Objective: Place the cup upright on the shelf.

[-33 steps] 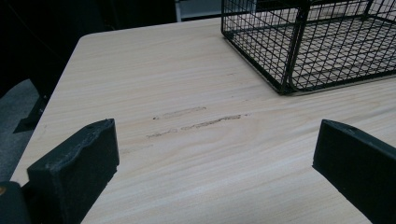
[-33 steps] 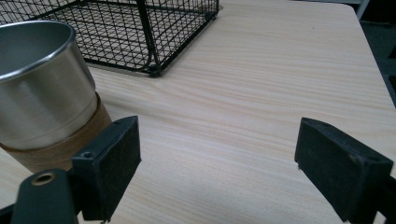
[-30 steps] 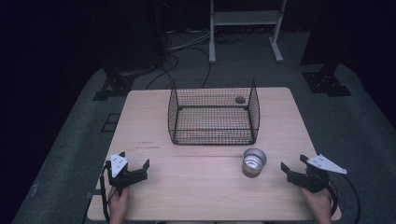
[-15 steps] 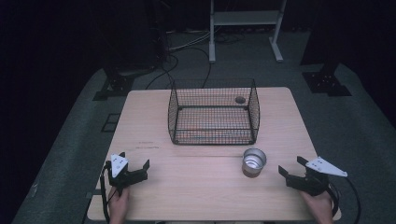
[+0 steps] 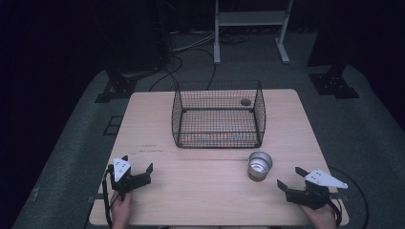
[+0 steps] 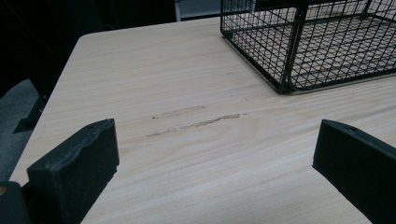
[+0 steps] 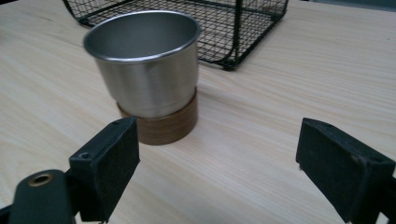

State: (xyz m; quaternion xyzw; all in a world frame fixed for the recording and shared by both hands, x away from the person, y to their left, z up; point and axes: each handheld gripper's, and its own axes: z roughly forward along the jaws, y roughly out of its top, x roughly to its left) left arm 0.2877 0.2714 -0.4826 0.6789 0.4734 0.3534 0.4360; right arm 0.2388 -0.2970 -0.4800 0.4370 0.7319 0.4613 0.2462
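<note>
Likely light, rigid, slick: steel cup [image 7: 142,63] on wood base [image 7: 166,125]. Best gripped low across the base. Right gripper [image 7: 219,161] wide open, empty; left gripper [image 6: 217,161] likewise.

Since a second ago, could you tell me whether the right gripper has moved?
Yes: the right gripper has edged left, toward the cup, which stands where it did.

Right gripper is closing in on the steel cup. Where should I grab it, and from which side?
Probably the steel cup across its straight metal wall, above the wooden base. It stands upright on the table, so bring the open right gripper in level from the near-right, jaws straddling it.
</note>
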